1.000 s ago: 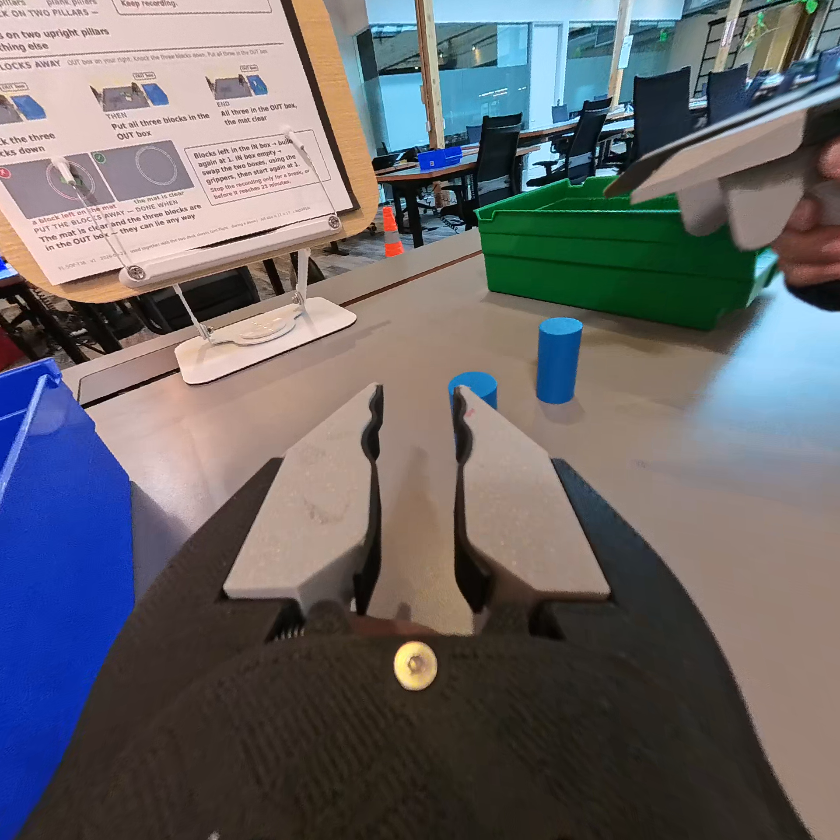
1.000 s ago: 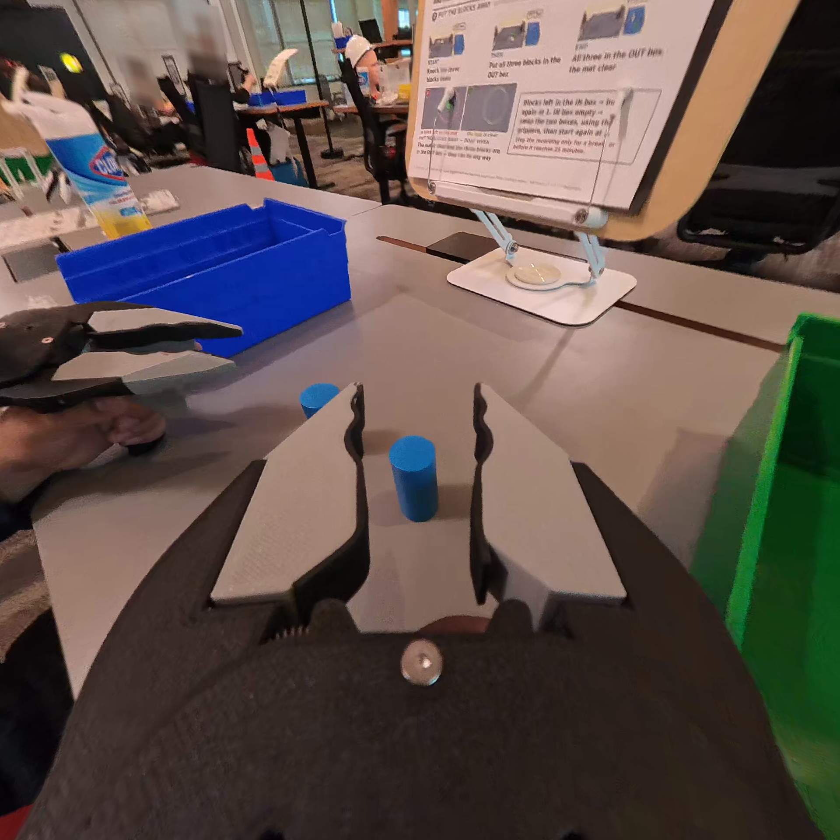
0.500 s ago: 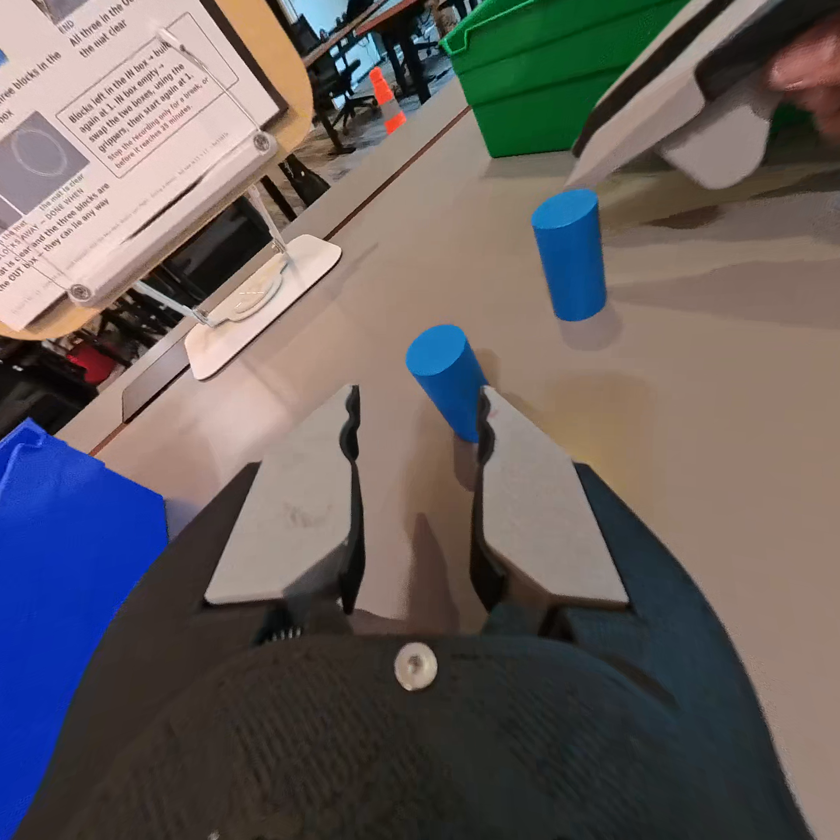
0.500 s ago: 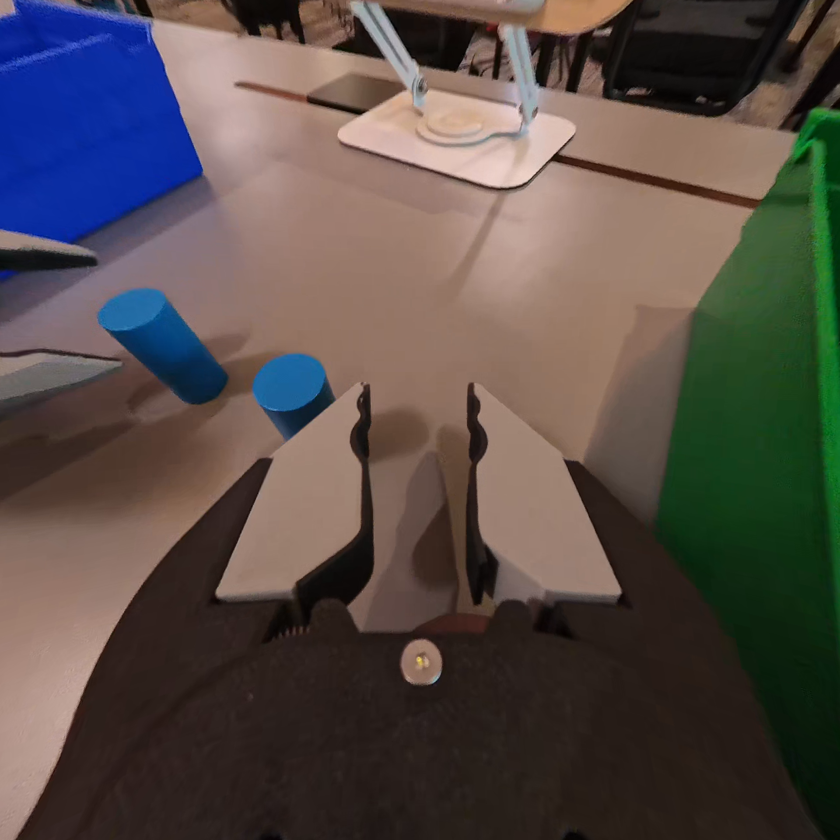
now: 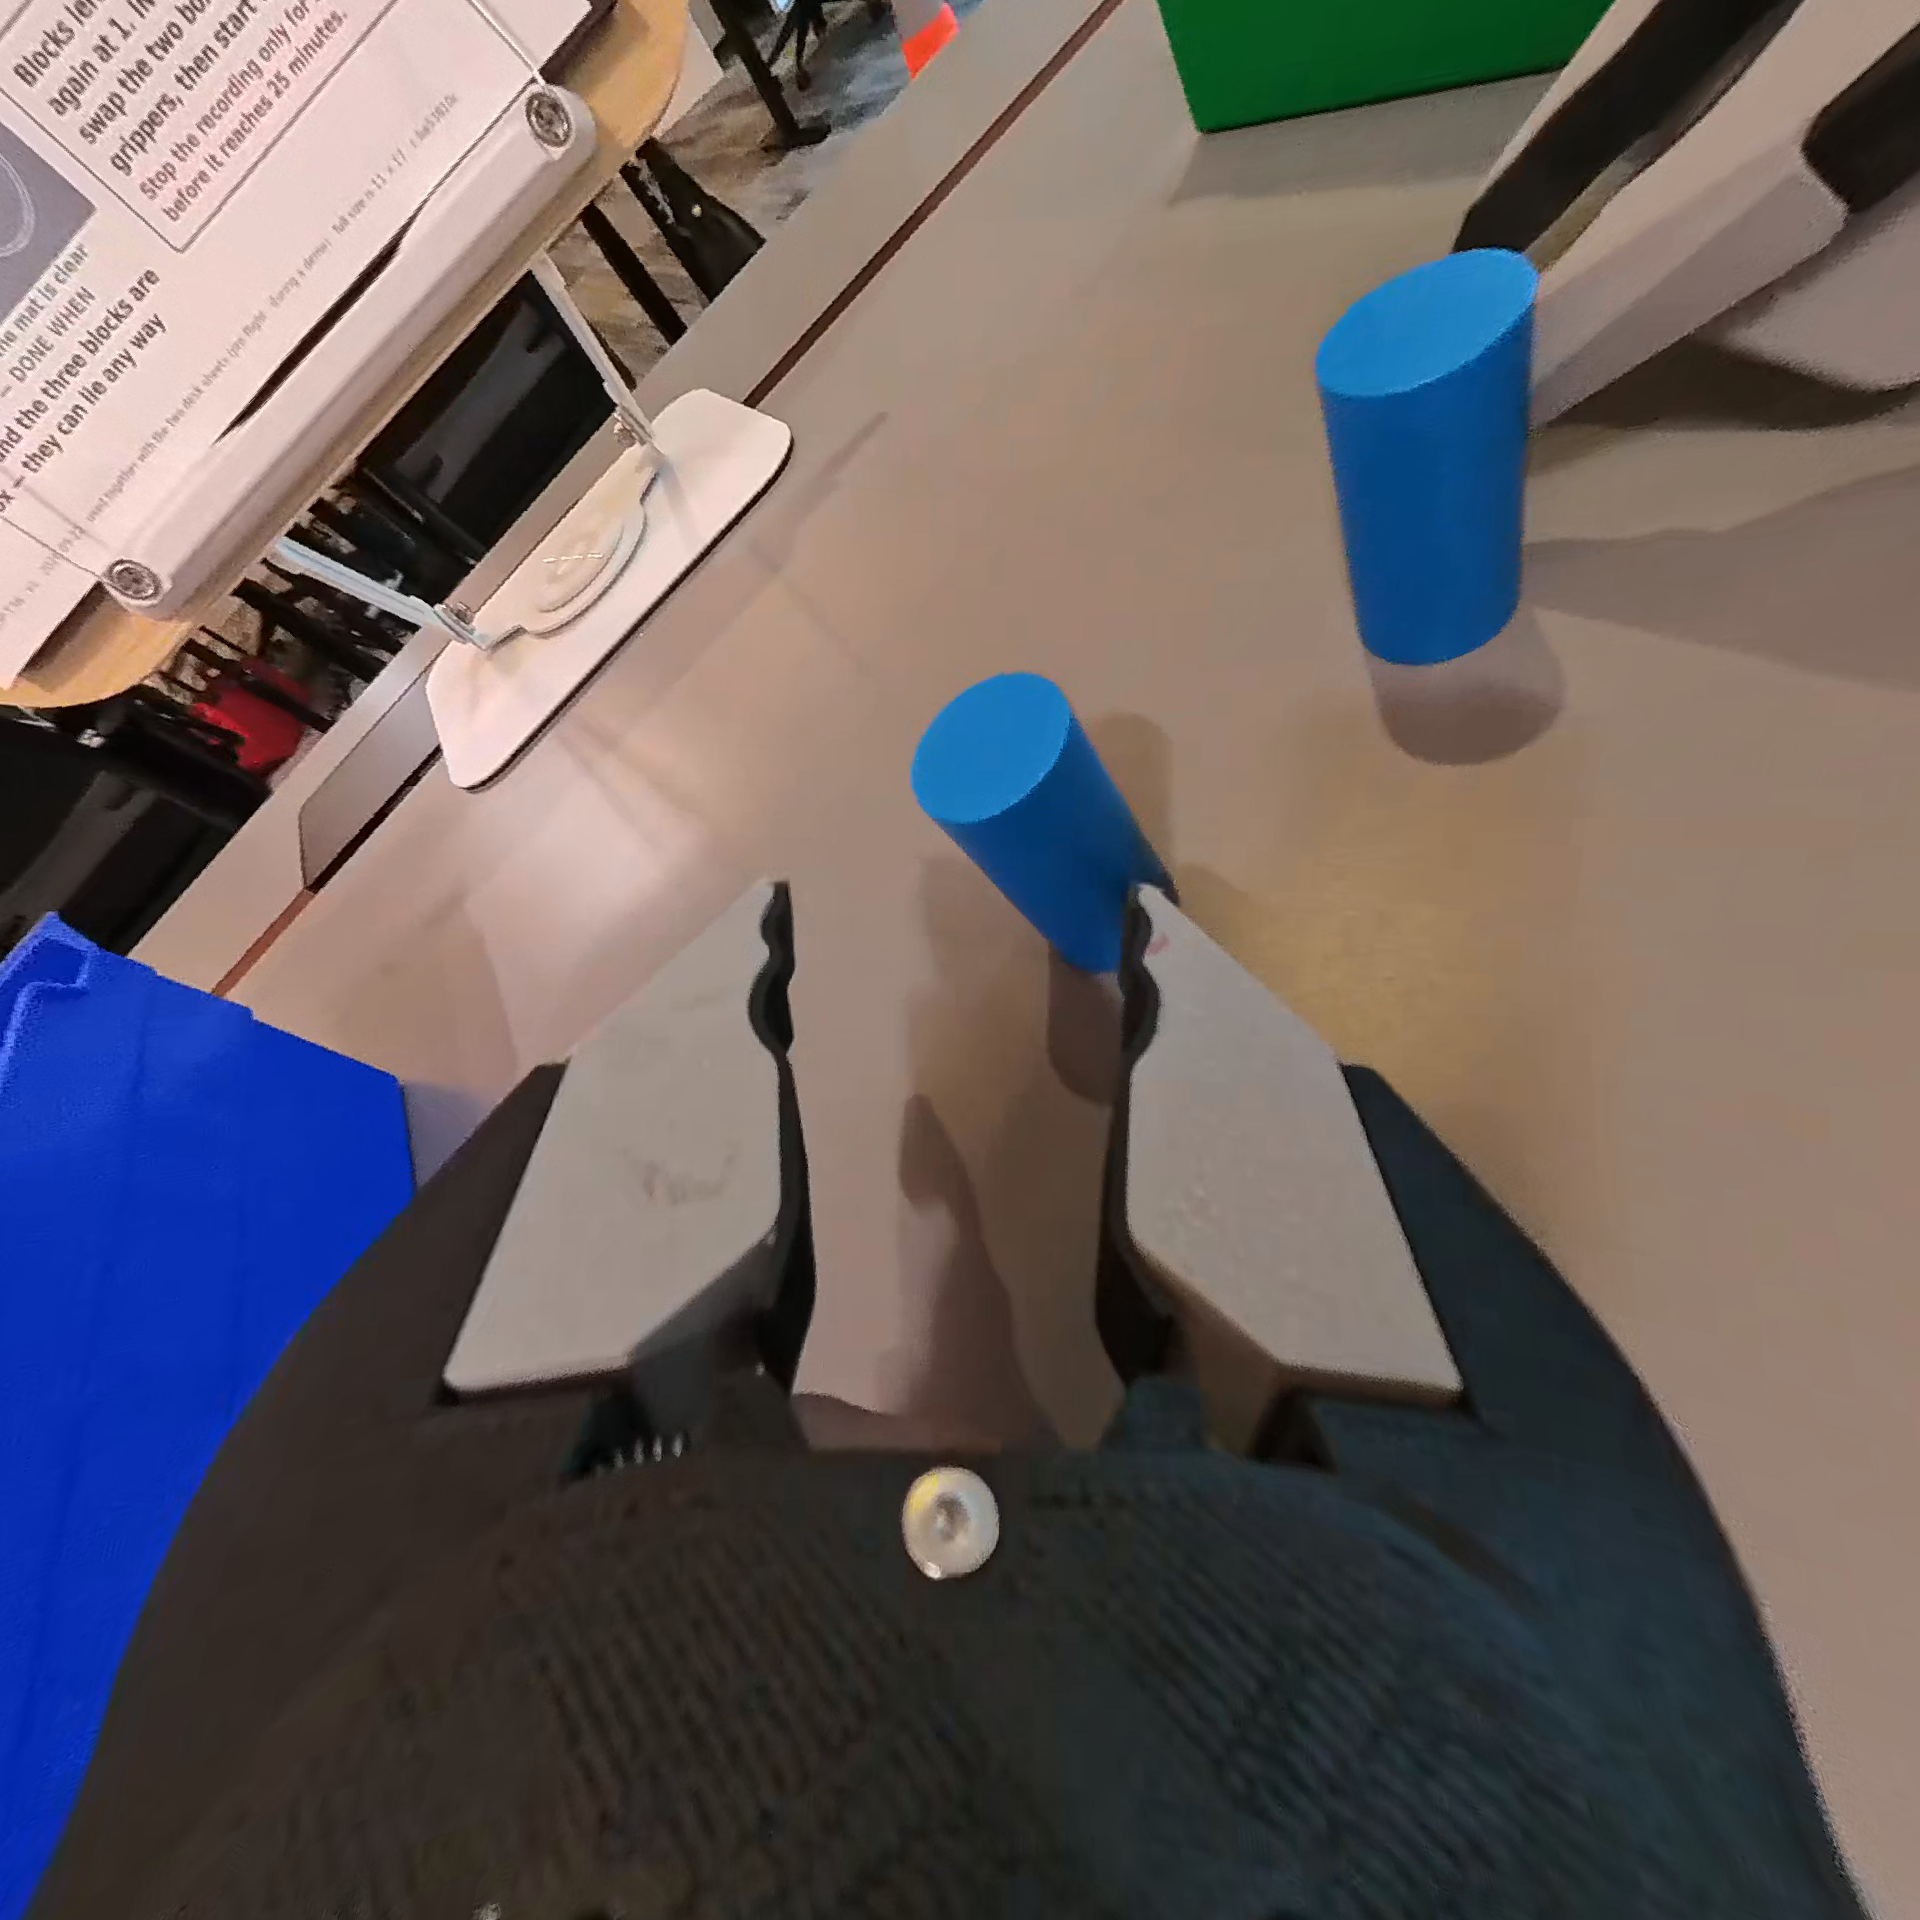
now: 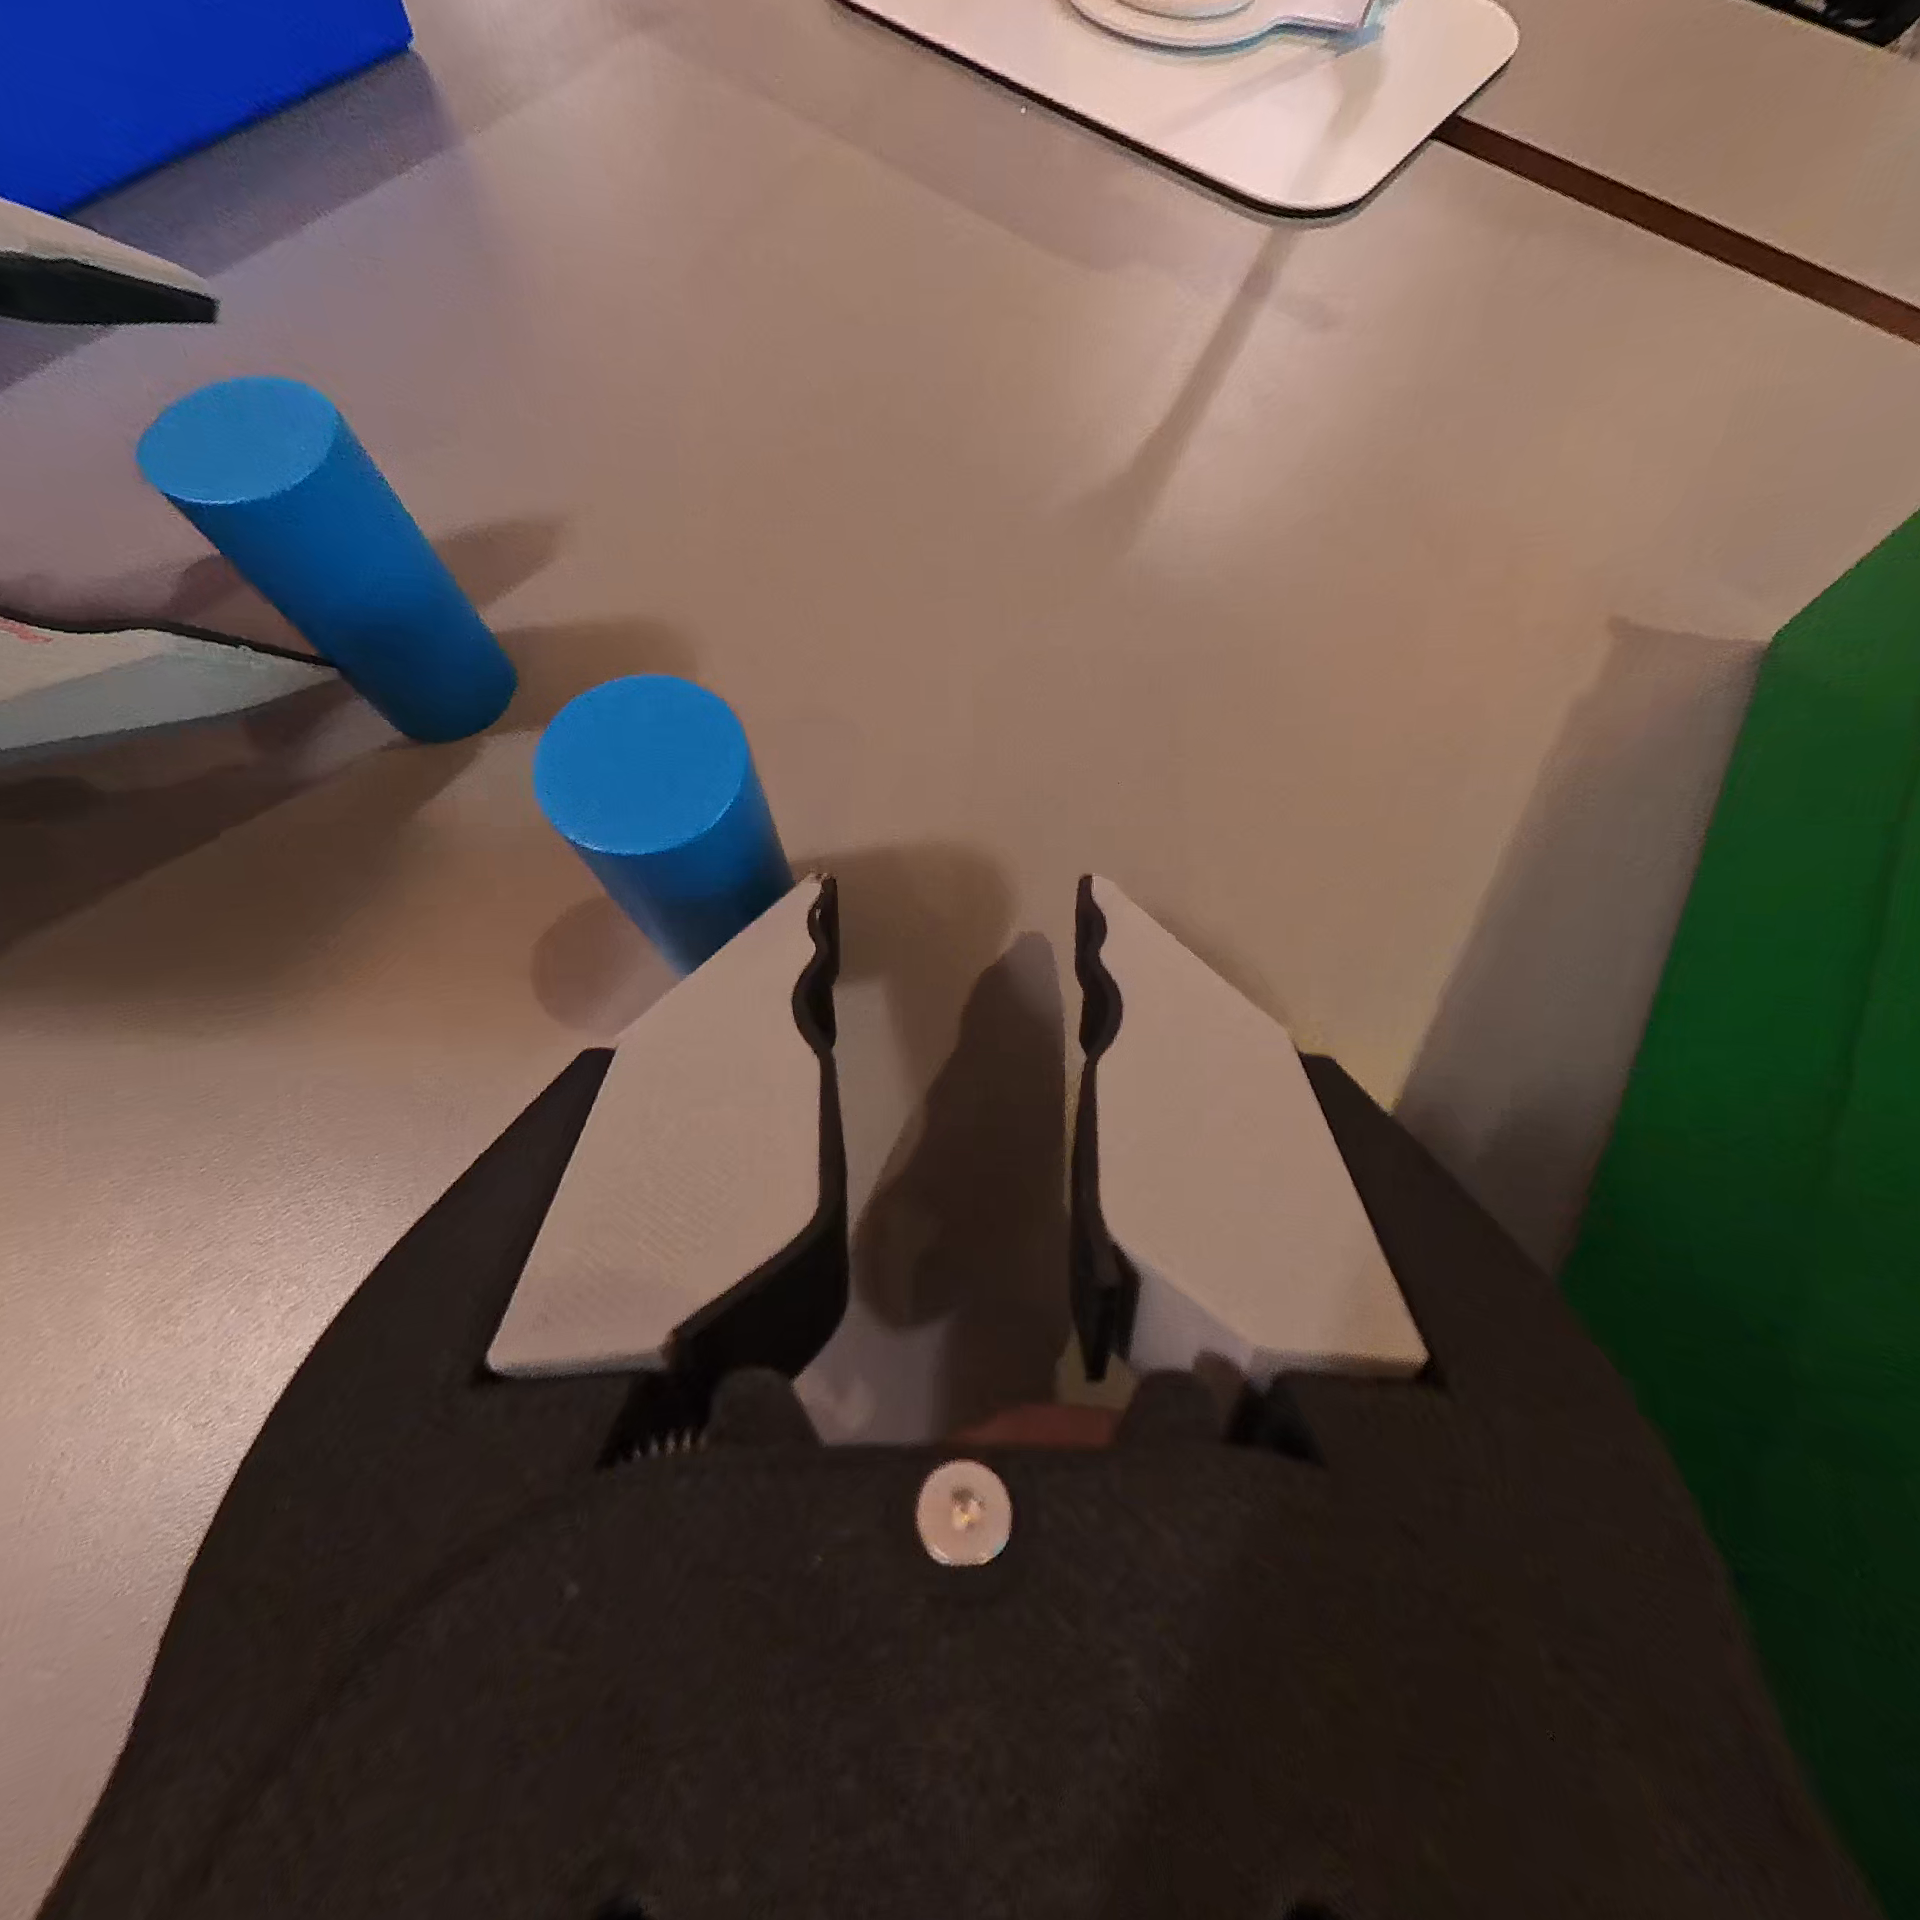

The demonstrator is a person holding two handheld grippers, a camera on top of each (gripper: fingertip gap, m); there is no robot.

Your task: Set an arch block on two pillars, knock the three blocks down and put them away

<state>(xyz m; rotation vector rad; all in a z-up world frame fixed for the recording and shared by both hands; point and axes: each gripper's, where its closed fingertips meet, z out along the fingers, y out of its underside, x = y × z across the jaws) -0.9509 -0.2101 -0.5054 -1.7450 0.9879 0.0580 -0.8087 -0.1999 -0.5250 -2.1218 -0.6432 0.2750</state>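
Two blue cylinder pillars stand apart on the grey table (image 5: 1558, 1039). In the left wrist view, one pillar (image 5: 1039, 821) is just ahead of my open left gripper (image 5: 956, 904), its base beside the right fingertip (image 5: 1174, 956); nothing is gripped. The other pillar (image 5: 1423, 457) stands farther right, next to my right gripper (image 5: 1662, 208). In the right wrist view, my right gripper (image 6: 956, 888) is open and empty, with that pillar (image 6: 665, 821) just left of its left finger (image 6: 727, 1039). The farther pillar (image 6: 332, 561) stands by the left gripper's fingers (image 6: 125, 686). No arch block is in view.
A blue bin (image 5: 156, 1299) is at my left, also showing in the right wrist view (image 6: 187, 83). A green bin (image 6: 1818, 1039) stands close on the right, and shows far back in the left wrist view (image 5: 1351, 62). An instruction-sheet stand's white base (image 5: 603, 582) sits at the table's back.
Both grippers have tilted down and come closer to the pillars. The left jaws have opened wider. The right gripper has shifted so its pillar now stands left of its fingers.
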